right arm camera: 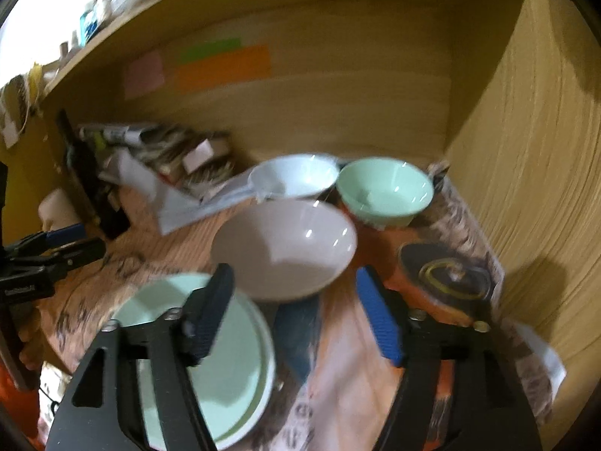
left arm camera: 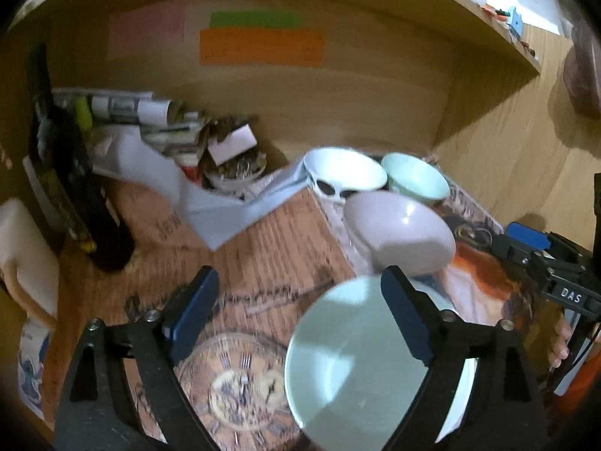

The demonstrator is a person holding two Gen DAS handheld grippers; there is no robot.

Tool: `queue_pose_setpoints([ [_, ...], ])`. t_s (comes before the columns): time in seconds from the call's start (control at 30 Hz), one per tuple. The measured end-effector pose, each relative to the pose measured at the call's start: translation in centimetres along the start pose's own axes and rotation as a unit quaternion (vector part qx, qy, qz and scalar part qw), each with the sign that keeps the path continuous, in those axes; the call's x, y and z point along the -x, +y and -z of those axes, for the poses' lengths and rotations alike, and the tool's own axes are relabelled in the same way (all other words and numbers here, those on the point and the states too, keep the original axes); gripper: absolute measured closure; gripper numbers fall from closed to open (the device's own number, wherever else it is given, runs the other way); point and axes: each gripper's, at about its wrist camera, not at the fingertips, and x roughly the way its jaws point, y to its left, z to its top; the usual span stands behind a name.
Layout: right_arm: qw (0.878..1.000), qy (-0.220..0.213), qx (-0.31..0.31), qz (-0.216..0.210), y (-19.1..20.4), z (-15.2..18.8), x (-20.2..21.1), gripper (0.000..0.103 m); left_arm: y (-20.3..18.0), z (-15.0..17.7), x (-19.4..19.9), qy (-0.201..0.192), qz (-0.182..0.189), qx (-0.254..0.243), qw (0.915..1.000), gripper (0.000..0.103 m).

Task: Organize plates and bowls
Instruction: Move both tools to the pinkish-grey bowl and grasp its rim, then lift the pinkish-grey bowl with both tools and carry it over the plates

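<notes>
While both grippers hang above bench (left arm camera: 263, 248), left fingers (left arm camera: 195, 312) and right fingers (right arm camera: 379, 319) spread wide, empty; green plates (left arm camera: 349, 368) below, pink bowl (right arm camera: 289, 244) beyond fingertips.

I count three bowls: a white bowl (right arm camera: 296, 174) at the back, a green bowl (right arm camera: 385, 189) just beside it, and a pale pinkish bowl (right arm camera: 285, 248) in front of them. Nearer me I can make out two plates, a pale green plate (right arm camera: 210, 360) lying on a white plate (left arm camera: 460, 394) whose rim peeks out beneath; whether more lie under them I cannot tell. On the back wall I see three coloured paper notes: pink (left arm camera: 146, 34), green (left arm camera: 255, 19), orange (left arm camera: 261, 47).
</notes>
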Motion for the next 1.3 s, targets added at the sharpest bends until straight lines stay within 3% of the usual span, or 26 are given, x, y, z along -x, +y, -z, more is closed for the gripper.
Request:
queue_pose_setpoints([
  [0.07, 1.0, -0.016, -0.012, 0.007, -0.7, -0.5, -0.2, 0.02, -0.1, -0.8, -0.8, 0.003, 0.003, -0.003, 1.0, 0.013],
  [0.2, 0.999, -0.022, -0.024, 0.012, -2.0, -1.2, -1.5, 0.02, -0.5, -2.3, -3.3, 0.023, 0.008, -0.01, 0.9996, 0.013],
  [0.63, 0.998, 0.036, -0.043, 0.011, -4.4, -1.3, -7.9, 0.02, -2.5, -4.1, -12.9, 0.118, 0.032, -0.029, 0.9921, 0.015],
  [0.73, 0.997, 0.056, -0.049, 0.001, -4.8, -1.1, -9.2, 0.025, -3.0, -4.1, -13.9, 0.132, 0.036, -0.035, 0.99, 0.027],
  [0.8, 0.996, 0.067, -0.051, -0.004, -4.9, -1.0, -9.8, 0.037, -3.3, -4.0, -14.5, 0.143, 0.044, -0.039, 0.988, 0.036],
  [1.07, 0.991, 0.112, -0.067, -0.037, -5.2, -0.3, -11.5, 0.066, -3.6, -3.7, -15.9, 0.166, 0.066, -0.046, 0.9828, 0.074],
  [1.2, 0.99, 0.121, -0.065, -0.043, -4.9, 0.0, -11.7, 0.076, -3.8, -3.8, -16.1, 0.172, 0.086, -0.047, 0.9801, 0.086],
  [1.3, 0.99, 0.12, -0.067, -0.038, -4.8, 0.0, -11.7, 0.076, -4.5, -3.8, -16.0, 0.168, 0.072, -0.061, 0.9813, 0.087],
])
